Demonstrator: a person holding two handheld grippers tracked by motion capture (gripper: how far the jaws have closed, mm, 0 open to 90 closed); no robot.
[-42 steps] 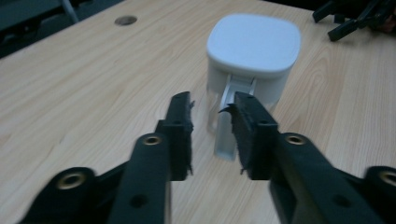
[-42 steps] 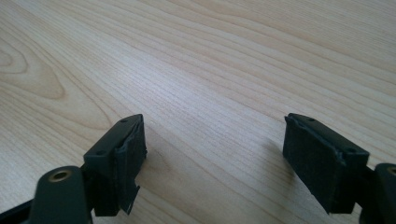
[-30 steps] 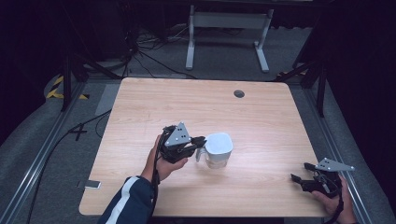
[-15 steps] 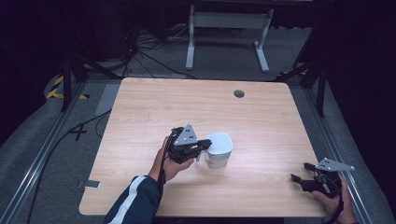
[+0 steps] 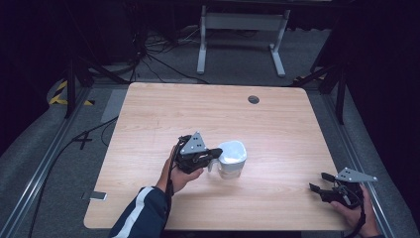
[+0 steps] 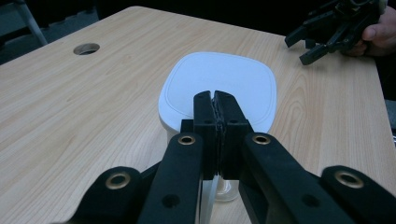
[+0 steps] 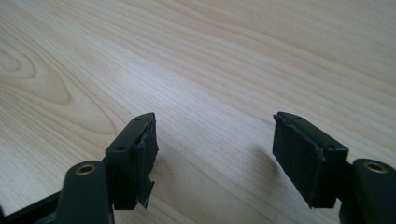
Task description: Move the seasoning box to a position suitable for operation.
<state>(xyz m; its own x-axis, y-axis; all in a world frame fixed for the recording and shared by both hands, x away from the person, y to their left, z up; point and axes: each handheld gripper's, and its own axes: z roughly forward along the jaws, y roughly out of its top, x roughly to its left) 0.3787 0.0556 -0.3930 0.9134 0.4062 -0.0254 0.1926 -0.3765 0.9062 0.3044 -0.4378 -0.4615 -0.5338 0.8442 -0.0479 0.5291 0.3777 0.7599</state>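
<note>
table (image 5: 148,114): light wood, round hole (image 5: 253,99) | floor (image 5: 237,64): grey carpet, cables | surroundings: dark

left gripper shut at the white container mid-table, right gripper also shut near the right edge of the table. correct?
One thing is off: the right gripper is open, not shut. The right gripper view shows its jaws wide apart over bare table. The rest holds: the left gripper is shut at the white container mid-table, and the right one sits near the table's right edge.

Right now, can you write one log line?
left gripper: shut, at white-lidded container | right gripper: open, empty | table
</note>
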